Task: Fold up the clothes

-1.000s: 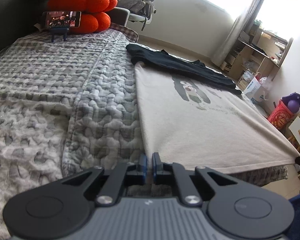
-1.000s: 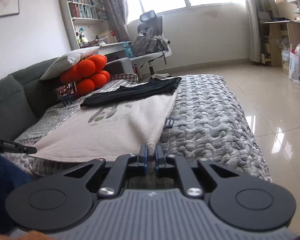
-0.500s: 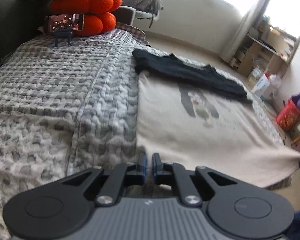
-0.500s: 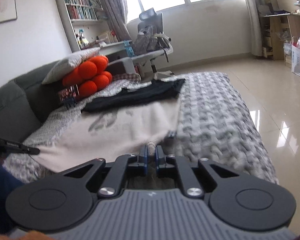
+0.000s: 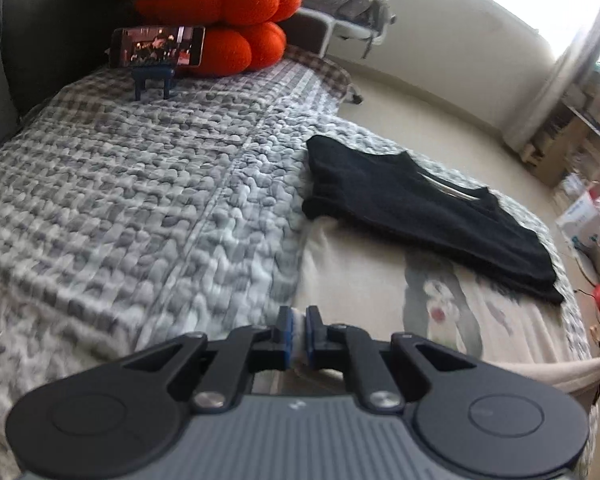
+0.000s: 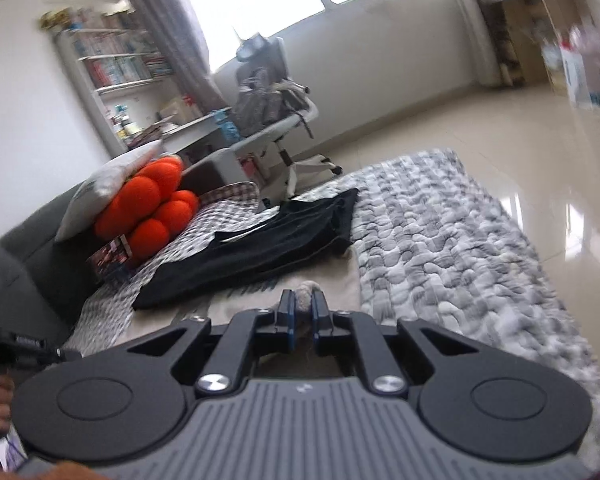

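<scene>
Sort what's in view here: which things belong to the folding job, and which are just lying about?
Job: cream printed shirt, pinched by left gripper and right gripper; folded black garment.

Lying about: orange lobed cushion, phone on stand, white office chair, grey quilted blanket.

The right tongs (image 6: 303,312) pinch a bunched cream garment (image 6: 306,294) corner beside a black garment (image 6: 259,252).

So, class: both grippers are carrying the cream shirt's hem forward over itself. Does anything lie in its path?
Yes: a black garment lies across the far part of the cream shirt, ahead of both grippers.
</scene>
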A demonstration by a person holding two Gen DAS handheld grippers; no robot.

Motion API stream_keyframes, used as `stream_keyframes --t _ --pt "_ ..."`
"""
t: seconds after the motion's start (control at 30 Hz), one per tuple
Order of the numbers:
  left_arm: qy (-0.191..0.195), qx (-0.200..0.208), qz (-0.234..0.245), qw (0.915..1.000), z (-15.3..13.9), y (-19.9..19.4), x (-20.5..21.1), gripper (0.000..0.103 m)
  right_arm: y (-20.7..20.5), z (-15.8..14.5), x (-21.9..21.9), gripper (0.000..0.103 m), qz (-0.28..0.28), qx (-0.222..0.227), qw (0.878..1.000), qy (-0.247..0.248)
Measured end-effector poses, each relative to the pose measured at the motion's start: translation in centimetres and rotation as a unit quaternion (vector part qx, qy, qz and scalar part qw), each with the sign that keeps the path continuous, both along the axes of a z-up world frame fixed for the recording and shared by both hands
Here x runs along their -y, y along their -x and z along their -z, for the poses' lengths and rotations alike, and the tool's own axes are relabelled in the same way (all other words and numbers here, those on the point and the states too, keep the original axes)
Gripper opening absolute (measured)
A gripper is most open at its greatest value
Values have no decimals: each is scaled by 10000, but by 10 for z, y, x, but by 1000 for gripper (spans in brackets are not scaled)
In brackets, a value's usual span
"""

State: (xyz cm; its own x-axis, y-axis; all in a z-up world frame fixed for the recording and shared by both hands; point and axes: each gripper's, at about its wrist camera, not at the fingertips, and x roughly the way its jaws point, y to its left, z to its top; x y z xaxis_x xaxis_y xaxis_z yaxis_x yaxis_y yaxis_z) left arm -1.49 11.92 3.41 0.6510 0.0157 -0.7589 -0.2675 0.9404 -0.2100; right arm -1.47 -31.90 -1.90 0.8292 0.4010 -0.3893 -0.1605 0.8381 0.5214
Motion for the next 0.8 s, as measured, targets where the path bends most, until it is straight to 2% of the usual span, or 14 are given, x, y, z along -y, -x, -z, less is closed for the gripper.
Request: stream_keyframes --t 0.1,0.13,0.17,0.23,0.3,0.4,0.43,0.5,0.57,0.67,0.73,0.8 --pt "120 -203 -253 9994 6 -25 -13 7 -27 11 6 11 141 -325 9983 -458" --pt "173 -248 -296 9991 8 -32 -18 10 -31 13 8 13 203 -416 9975 -534" --pt "250 -282 -343 9987 10 -37 -24 16 -35 16 10 16 285 -509 9966 -581" --pt "396 -145 -445 9981 13 -33 -34 17 -38 21 14 18 435 -640 9951 -611" --pt "302 126 -343 9989 13 -21 -39 17 -33 24 22 18 558 -596 9958 -423" --pt "22 398 -3 9992 15 -2 -42 18 -19 23 35 18 745 -364 9965 77" --pt "-92 468 74 9988 16 5 -43 21 -17 23 37 23 776 -275 9962 295" --pt "-352 683 277 9967 17 16 -44 26 -11 19 33 32 649 -49 9940 884" --pt "-624 849 542 9930 18 23 -40 36 -4 15 23 35 305 215 9874 1540" --pt "-917 1019 841 9870 17 28 -34 52 1 17 -1 43 -424 472 9678 2436" --pt "-972 1090 1174 9823 15 30 -26 56 5 20 -18 43 -846 616 9476 3018" --pt "-1138 1176 1495 9751 14 32 -17 64 6 22 -28 43 -1148 711 9348 3286"
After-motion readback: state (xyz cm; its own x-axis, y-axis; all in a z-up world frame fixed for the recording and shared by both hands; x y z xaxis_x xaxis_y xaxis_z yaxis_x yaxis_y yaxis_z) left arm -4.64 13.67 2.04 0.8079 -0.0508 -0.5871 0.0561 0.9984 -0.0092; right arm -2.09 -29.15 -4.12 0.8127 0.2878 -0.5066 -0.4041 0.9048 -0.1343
